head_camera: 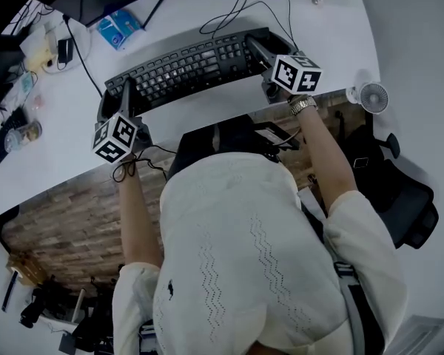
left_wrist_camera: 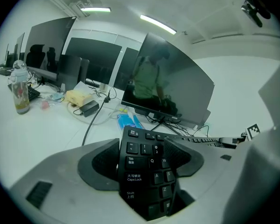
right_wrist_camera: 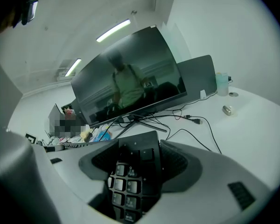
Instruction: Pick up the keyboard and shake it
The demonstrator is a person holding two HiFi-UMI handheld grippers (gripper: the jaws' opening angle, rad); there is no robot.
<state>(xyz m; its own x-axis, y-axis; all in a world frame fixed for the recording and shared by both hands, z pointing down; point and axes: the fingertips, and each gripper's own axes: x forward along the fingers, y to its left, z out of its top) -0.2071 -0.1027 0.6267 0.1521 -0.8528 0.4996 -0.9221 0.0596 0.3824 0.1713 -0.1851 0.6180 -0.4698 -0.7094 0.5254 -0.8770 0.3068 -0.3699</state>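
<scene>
Keyboard [head_camera: 185,66], black and full-length, lies across the near part of the white desk [head_camera: 52,161], stretched between the two claws with one at each short end. The left gripper [head_camera: 124,96] is closed on the keyboard's left end. In the left gripper view its dark pads press in from either side, with the Tab, Caps Lock and Shift keys showing between them. The right gripper [head_camera: 256,51] is clamped on the opposite end. In the right gripper view the number-pad corner fills the gap between its pads, and both pads touch the casing. From the head view I cannot tell whether the keyboard is clear of the desk or resting on it.

A dark monitor [right_wrist_camera: 130,78] stands behind the keyboard, its cable [head_camera: 229,9] trailing over the desk. A blue packet [head_camera: 120,28] lies near the monitor's foot, and a small white fan [head_camera: 371,96] sits at the desk's right edge.
</scene>
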